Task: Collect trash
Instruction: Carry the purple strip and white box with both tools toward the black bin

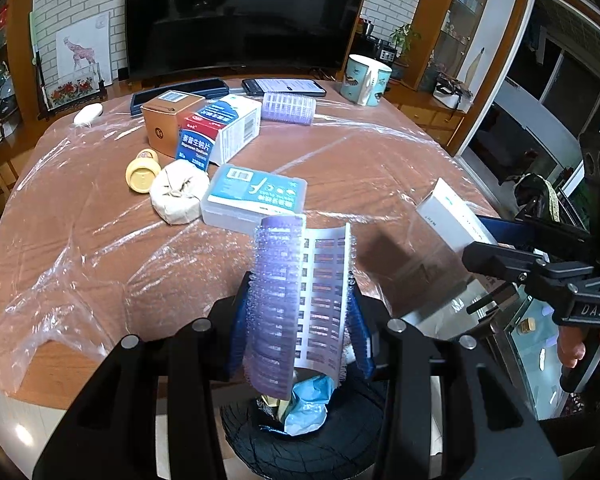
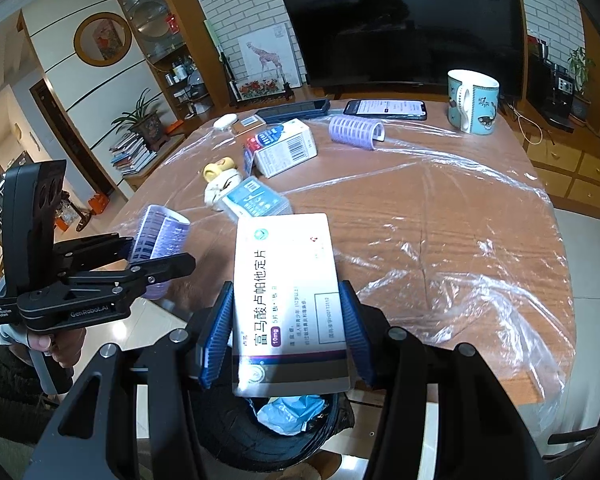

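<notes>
Bin point(image 1: 300, 436) half-hidden | L gripper point(image 1: 300, 320) pinching roller point(image 1: 296, 300) | R gripper point(image 2: 286, 332) pinching pillbox point(image 2: 288, 300)

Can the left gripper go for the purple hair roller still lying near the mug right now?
Probably not yet. The left gripper is shut on another purple roller over the bin, so its jaws are full. The far roller lies unobstructed on the table.

The held purple hair roller point(image 1: 284, 304) hides most of the bin point(image 1: 340, 444), whose contents look blurred
</notes>
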The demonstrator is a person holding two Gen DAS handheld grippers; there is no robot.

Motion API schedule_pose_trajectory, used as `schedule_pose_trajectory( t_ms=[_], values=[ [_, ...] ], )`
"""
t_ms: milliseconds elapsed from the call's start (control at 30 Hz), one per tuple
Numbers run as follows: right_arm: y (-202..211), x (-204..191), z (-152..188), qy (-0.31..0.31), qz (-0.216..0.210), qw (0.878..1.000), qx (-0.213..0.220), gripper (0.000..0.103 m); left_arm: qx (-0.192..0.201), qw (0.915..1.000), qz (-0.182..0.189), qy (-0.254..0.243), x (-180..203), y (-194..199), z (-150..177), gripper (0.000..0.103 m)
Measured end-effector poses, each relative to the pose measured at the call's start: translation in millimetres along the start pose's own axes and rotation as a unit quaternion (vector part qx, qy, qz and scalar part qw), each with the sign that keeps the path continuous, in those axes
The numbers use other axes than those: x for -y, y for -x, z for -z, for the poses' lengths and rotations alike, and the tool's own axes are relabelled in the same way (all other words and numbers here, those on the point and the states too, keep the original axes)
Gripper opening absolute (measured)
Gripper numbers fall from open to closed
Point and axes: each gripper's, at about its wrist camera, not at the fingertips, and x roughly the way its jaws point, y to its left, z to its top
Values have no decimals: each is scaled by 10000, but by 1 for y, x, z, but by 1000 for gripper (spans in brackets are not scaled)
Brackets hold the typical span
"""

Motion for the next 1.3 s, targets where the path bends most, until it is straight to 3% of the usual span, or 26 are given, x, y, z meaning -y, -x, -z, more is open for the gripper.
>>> schedule_pose_trajectory(
  t_ms=[1300],
  values=[
    [11,-26,80,69,-4,9985,-551,51,-312,9993,-51,-209,35,15,75,44]
  ],
)
